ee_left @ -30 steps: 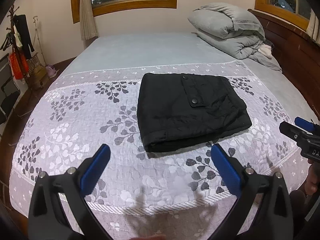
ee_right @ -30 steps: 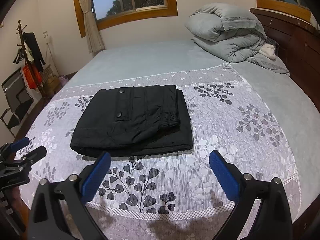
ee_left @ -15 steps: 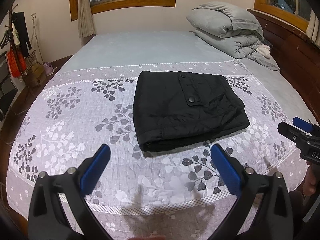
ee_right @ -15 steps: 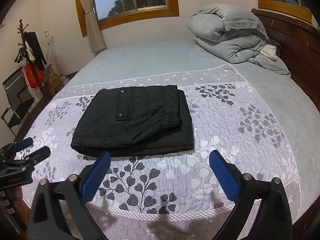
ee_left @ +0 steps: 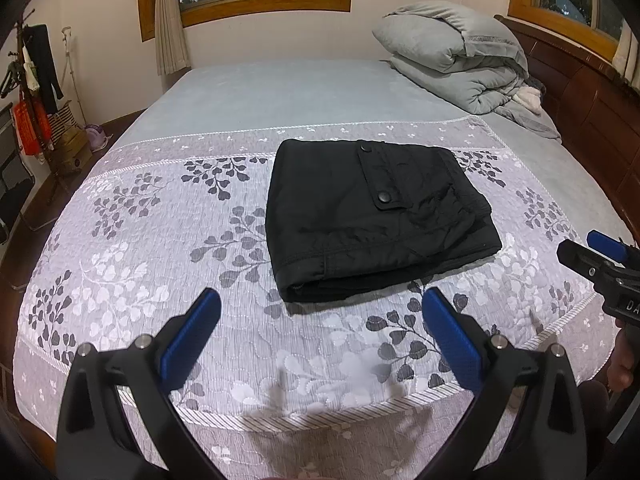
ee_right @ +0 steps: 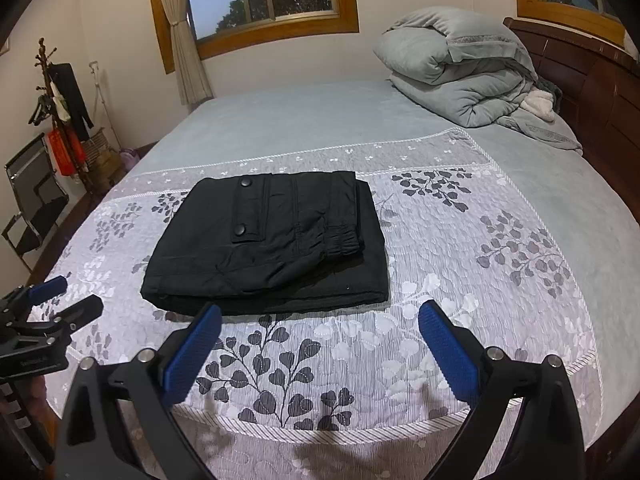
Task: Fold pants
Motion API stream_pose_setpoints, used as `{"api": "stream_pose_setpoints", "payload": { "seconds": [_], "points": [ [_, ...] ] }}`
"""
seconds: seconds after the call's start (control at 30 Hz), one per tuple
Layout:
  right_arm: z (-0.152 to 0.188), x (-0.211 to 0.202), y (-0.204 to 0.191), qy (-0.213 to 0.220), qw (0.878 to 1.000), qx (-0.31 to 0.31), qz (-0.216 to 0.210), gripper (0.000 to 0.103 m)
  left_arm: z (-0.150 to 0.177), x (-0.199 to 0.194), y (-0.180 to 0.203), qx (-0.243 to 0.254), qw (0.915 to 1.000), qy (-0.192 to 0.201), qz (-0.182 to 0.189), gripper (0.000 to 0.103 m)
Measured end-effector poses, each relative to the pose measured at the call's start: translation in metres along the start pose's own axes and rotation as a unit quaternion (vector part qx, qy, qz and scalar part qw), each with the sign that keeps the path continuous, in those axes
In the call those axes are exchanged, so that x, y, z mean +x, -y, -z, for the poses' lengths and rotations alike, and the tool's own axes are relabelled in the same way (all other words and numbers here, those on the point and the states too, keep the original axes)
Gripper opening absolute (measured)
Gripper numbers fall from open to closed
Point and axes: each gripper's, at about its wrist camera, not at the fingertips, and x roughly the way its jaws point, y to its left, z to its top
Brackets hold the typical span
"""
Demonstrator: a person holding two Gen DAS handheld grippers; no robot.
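The black pants (ee_left: 372,216) lie folded into a compact rectangle on the floral bedspread (ee_left: 160,264), button pocket flap on top. They also show in the right wrist view (ee_right: 272,244). My left gripper (ee_left: 320,320) is open and empty, held above the bedspread just short of the pants' near edge. My right gripper (ee_right: 320,332) is open and empty, also just short of the near edge. Each gripper shows at the side of the other's view: the right one (ee_left: 600,264) and the left one (ee_right: 48,312).
A folded grey duvet (ee_left: 452,60) sits at the bed's far right by the dark wooden headboard (ee_left: 592,100). A coat rack (ee_right: 64,112) and a chair (ee_right: 32,200) stand on the floor to the left. The bed's near edge (ee_left: 320,420) lies below the grippers.
Both grippers stay open and empty and have drifted slightly; the pants lie unchanged.
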Motion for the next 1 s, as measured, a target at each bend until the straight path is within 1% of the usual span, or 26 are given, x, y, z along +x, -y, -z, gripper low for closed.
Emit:
{"api": "stream_pose_setpoints", "payload": {
  "seconds": [0.73, 1.0],
  "points": [
    [0.001, 0.006, 0.001, -0.001, 1.0, -0.007, 0.004, 0.099, 0.002, 0.006, -0.003, -0.003, 1.0, -0.008, 0.001, 0.1],
    [0.004, 0.01, 0.002, -0.007, 1.0, -0.005, 0.007, 0.099, 0.001, 0.005, -0.002, -0.001, 1.0, -0.001, 0.0, 0.1]
  ]
}}
